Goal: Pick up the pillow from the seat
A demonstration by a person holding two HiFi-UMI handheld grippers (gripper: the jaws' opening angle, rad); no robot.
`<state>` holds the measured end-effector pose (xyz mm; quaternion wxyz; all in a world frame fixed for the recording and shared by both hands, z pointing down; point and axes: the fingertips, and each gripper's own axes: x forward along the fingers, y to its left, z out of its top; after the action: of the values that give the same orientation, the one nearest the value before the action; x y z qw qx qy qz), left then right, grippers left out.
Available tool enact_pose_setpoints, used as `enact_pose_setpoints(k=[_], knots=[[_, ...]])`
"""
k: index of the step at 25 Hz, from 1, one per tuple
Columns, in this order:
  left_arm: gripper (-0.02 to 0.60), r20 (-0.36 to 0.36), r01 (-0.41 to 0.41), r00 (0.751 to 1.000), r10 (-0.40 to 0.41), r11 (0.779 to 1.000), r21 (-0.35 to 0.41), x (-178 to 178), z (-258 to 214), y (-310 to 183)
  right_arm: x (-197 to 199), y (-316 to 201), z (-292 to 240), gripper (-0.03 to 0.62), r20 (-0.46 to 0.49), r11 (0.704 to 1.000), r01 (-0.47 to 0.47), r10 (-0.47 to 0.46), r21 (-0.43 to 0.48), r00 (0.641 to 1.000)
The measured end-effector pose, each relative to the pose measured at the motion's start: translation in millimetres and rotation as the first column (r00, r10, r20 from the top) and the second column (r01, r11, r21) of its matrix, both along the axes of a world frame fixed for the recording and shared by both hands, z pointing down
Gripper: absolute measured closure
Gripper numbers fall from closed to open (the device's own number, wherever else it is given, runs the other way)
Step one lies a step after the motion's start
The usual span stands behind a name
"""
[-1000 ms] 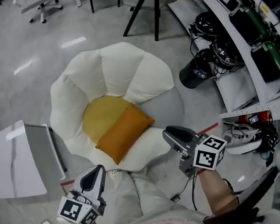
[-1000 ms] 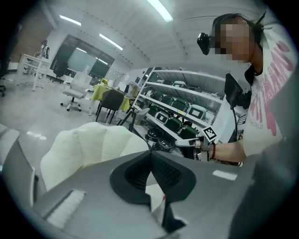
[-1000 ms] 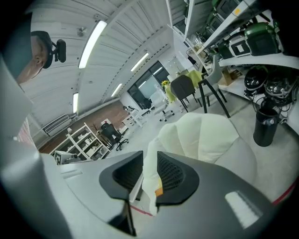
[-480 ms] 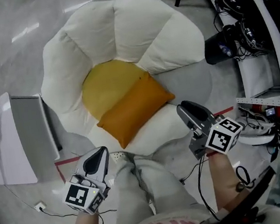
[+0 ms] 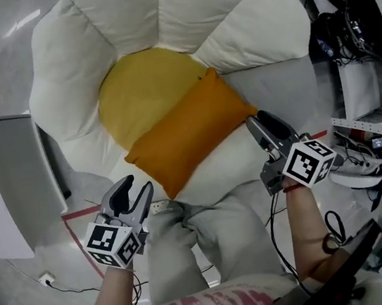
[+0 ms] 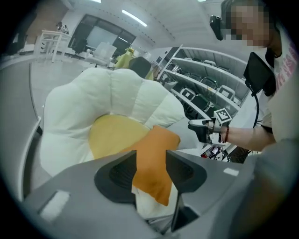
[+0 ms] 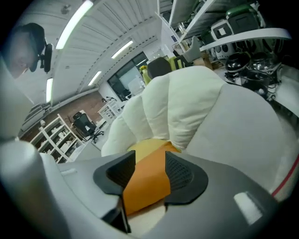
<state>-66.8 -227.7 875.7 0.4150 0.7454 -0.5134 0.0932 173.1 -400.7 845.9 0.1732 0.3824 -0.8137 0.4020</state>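
The orange pillow (image 5: pixel 189 138) lies slantwise across the middle of the frame in the head view. It rests on the front of a white, petal-shaped seat (image 5: pixel 226 8), partly over the seat's yellow centre (image 5: pixel 136 92), with its lower corner pointing toward the person's knees (image 5: pixel 204 242). The left tongs (image 5: pixel 137 189) sit at lower left, just short of the pillow's lower left edge and apart from it. Their jaws stand apart and have just been opening; in the left gripper view the pillow shows through the gap but lies beyond the tips, so nothing is clamped. The right tongs (image 5: pixel 262 120) sit right of centre, their tips just beside the pillow's right corner, and whether they touch the fabric cannot be told. Their jaws are also apart and have just been opening; the right gripper view shows the orange cloth past the pads, not pressed by them. Each tool carries a cube with square markers, at lower left (image 5: pixel 112 244) and right of centre (image 5: pixel 308 162). A grey and white panel (image 5: pixel 10 182) stands on the floor at the left edge. Shelves with cables and gear (image 5: pixel 352 39) fill the upper right, and a pair of shoes (image 5: pixel 361 171) lies below them.
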Motion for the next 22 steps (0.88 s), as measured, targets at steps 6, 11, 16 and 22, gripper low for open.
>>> enact_pose_setpoints(k=[6, 11, 16, 22], knots=[[0.253, -0.086, 0.099, 0.99, -0.108, 0.989, -0.107, -33, 63, -1, 24, -1, 61, 0.288, 0.068, 0.928, -0.295, 0.317, -0.227, 0.946], [0.192, -0.298, 0.254, 0.905, -0.303, 0.948, -0.192, -49, 87, -16, 34, -2, 91, 0.197, 0.135, 0.829, -0.415, 0.492, -0.376, 0.86], [0.172, -0.403, 0.318, 0.824, -0.398, 0.914, -0.253, -49, 107, -37, 26, -4, 116, 0.175, 0.205, 0.761, -0.433, 0.58, -0.483, 0.789], [0.156, -0.41, 0.27, 0.833, -0.371, 0.92, -0.284, -31, 131, -47, 15, -11, 141, 0.164, 0.248, 0.741, -0.417, 0.603, -0.527, 0.758]])
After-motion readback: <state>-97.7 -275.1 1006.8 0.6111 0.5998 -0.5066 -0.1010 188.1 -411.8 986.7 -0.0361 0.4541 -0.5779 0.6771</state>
